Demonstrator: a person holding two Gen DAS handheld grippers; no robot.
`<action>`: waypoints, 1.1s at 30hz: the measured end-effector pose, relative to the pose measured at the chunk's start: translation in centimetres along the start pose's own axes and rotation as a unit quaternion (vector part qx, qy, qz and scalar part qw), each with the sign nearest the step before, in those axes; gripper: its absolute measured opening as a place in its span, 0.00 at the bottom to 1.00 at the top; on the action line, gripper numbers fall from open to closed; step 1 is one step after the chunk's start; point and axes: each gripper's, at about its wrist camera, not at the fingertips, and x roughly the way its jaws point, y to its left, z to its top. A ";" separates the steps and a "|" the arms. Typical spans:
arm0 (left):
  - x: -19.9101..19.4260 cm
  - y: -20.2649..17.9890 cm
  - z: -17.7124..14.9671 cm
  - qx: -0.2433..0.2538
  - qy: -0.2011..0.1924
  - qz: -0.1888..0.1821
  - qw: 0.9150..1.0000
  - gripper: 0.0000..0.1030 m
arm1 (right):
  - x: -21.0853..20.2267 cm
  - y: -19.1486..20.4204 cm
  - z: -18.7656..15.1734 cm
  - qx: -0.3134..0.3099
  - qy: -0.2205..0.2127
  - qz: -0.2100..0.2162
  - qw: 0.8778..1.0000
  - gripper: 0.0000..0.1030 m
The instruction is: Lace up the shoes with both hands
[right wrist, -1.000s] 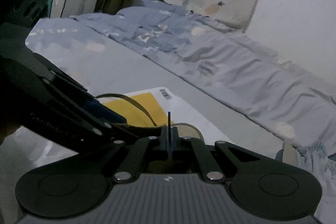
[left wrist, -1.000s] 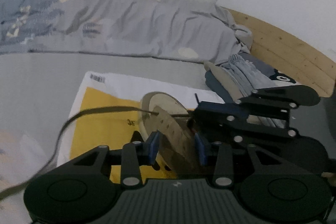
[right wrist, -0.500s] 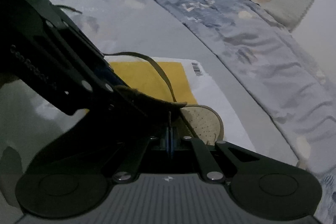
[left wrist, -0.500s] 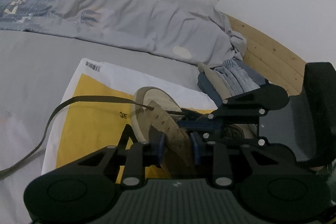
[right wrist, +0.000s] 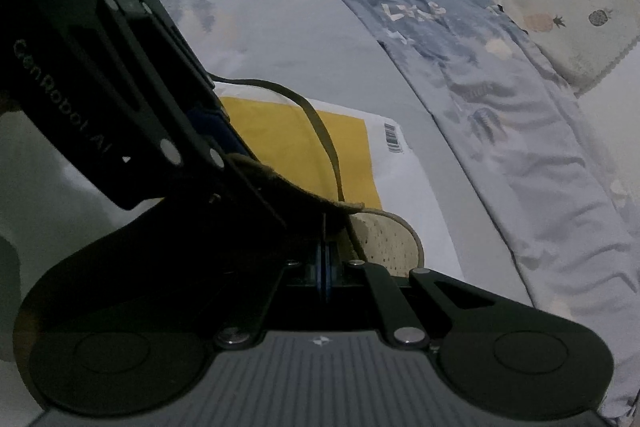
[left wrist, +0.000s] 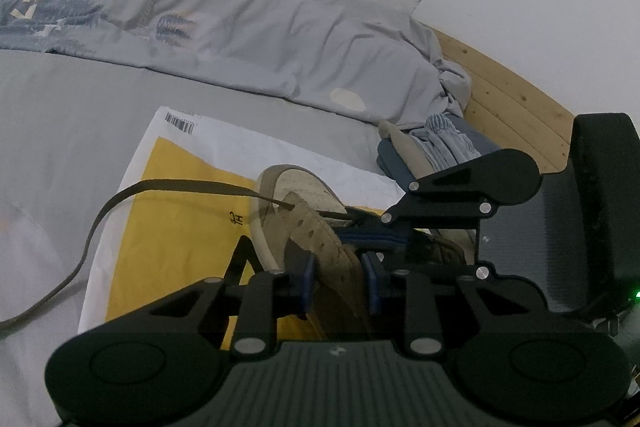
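Left tongs (left wrist: 337,281) clamp the shoe's (left wrist: 316,227) eyelet flap, right tongs (right wrist: 324,259) pinch the lace tip (right wrist: 324,227). I'd line it up slowly with the eyelet.

Left hand-held gripper (left wrist: 338,277) clamping tan shoe's eyelet flap (left wrist: 320,239), brown lace (left wrist: 192,185) trailing over yellow mailer (left wrist: 172,227)

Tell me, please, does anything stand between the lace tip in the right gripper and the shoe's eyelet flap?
Nothing visible does. The right gripper is shut on the lace tip just under the flap, which the left gripper holds up. The eyelet itself can't be made out.
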 end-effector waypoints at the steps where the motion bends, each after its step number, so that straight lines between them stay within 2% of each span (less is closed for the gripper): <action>1: 0.0 0.0 0.0 0.000 0.000 0.000 1.000 0.24 | 0.1 0.0 0.0 -0.001 0.000 0.000 1.000 0.00; 23: 0.2 -0.1 0.0 0.001 0.001 0.003 1.000 0.24 | 0.5 0.5 0.6 -0.040 0.005 -0.010 0.999 0.00; 33: 0.2 -0.2 0.0 0.003 0.002 0.005 1.000 0.23 | 1.0 0.2 1.1 -0.040 0.020 0.000 0.999 0.00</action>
